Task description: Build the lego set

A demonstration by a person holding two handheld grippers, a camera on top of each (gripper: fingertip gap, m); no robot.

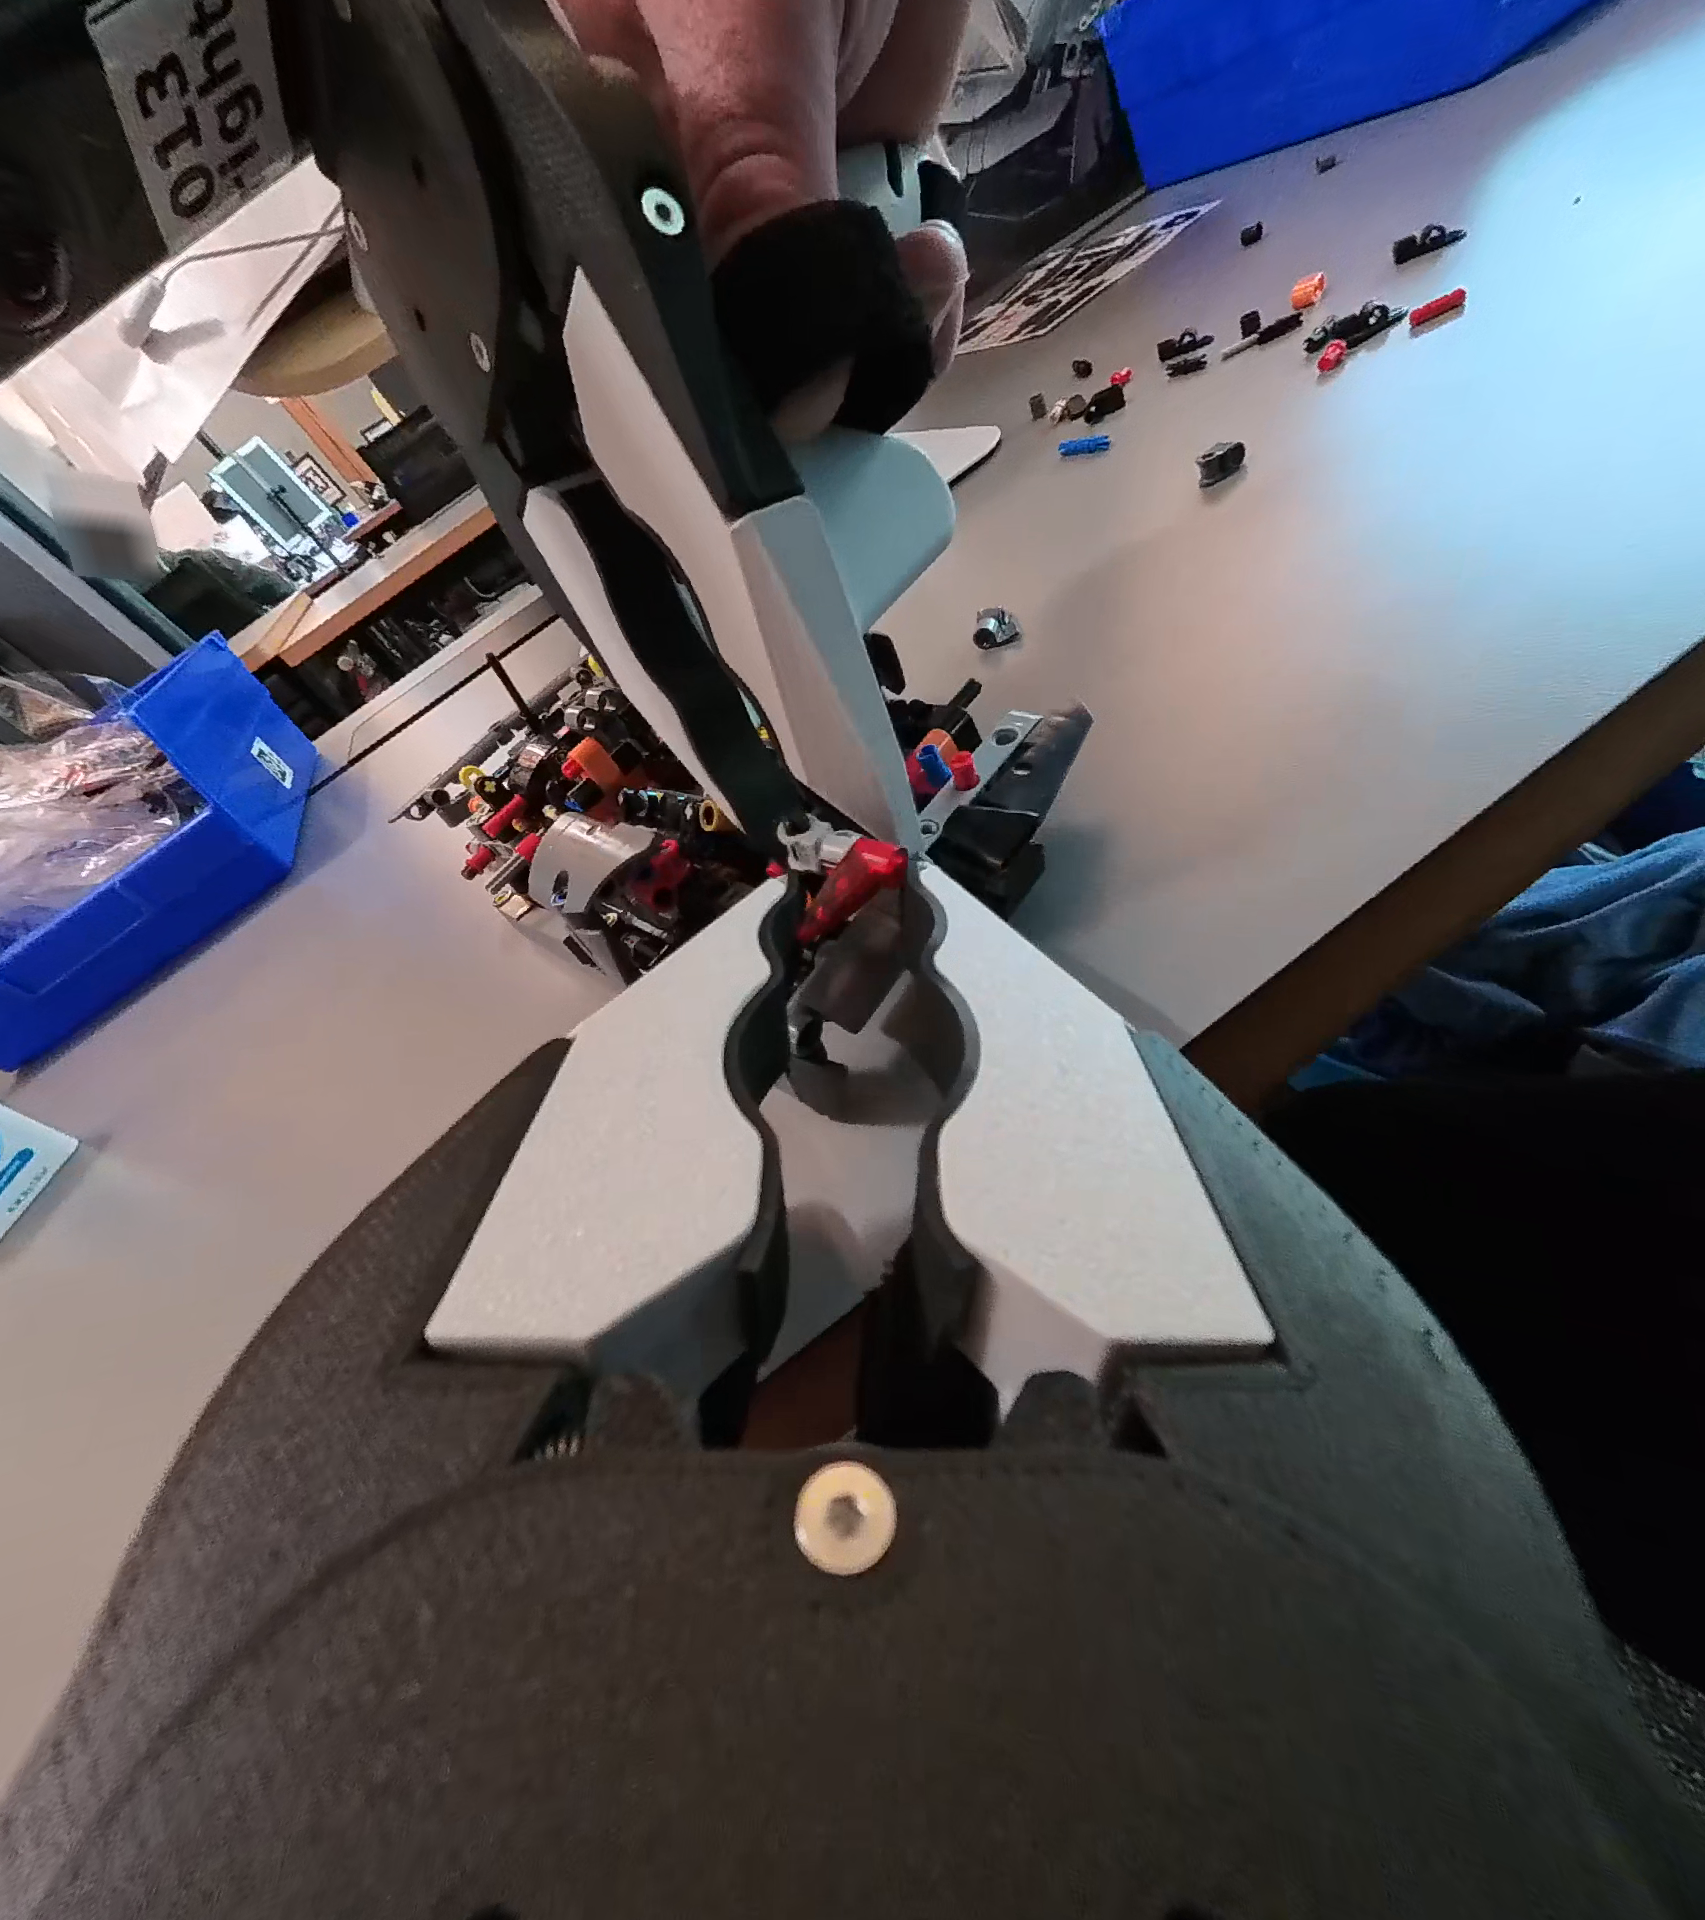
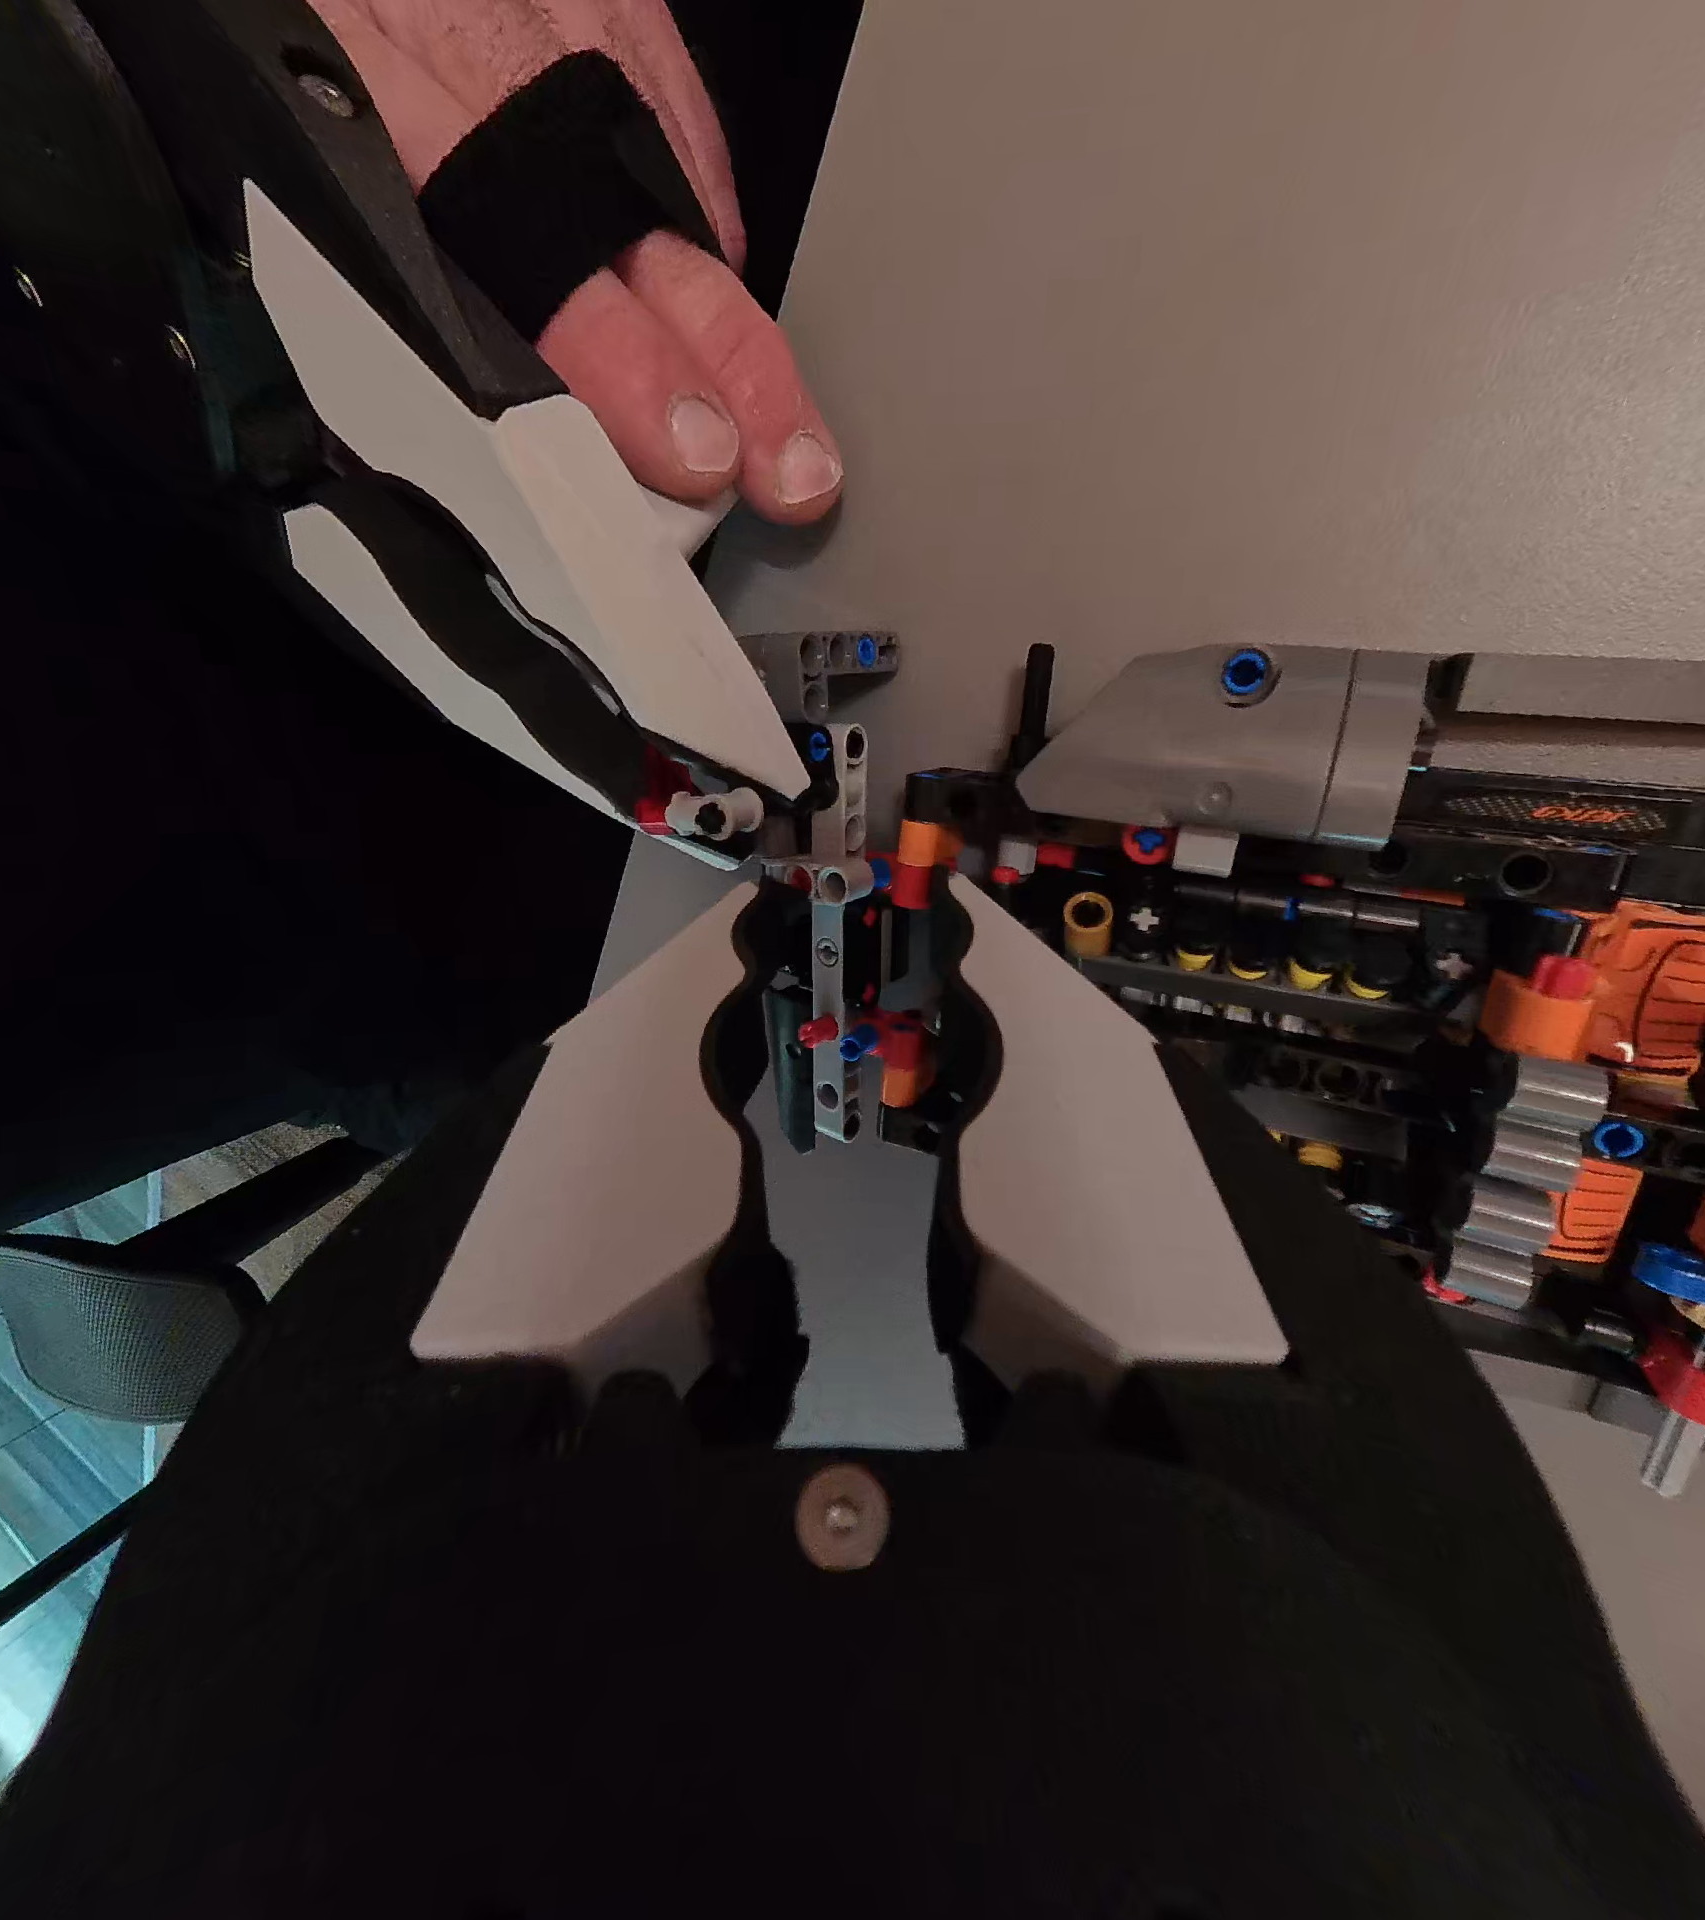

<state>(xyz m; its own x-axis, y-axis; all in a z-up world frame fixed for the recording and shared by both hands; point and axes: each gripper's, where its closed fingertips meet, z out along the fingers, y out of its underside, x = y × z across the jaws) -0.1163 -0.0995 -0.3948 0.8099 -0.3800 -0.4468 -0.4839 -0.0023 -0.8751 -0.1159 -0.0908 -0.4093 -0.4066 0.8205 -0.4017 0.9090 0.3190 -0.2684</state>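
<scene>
Your left gripper (image 1: pixel 853 883) pinches a small grey-and-red pin connector (image 2: pixel 713 814); your right gripper (image 2: pixel 853 883) clamps the grey-beamed sub-assembly (image 2: pixel 840 997) steady for mating, left of the large black-and-orange model (image 2: pixel 1450 997).

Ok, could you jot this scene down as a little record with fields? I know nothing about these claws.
Setting: grey table with a blue bin and scattered loose pieces
Left claw: shut on a small red and grey piece
Right claw: shut on a small grey-beam assembly
Relation: the claw tips meet, piece against the assembly's end
Big model: lies on the table beside the claws
Stage: joining, apparently unfinished
</scene>
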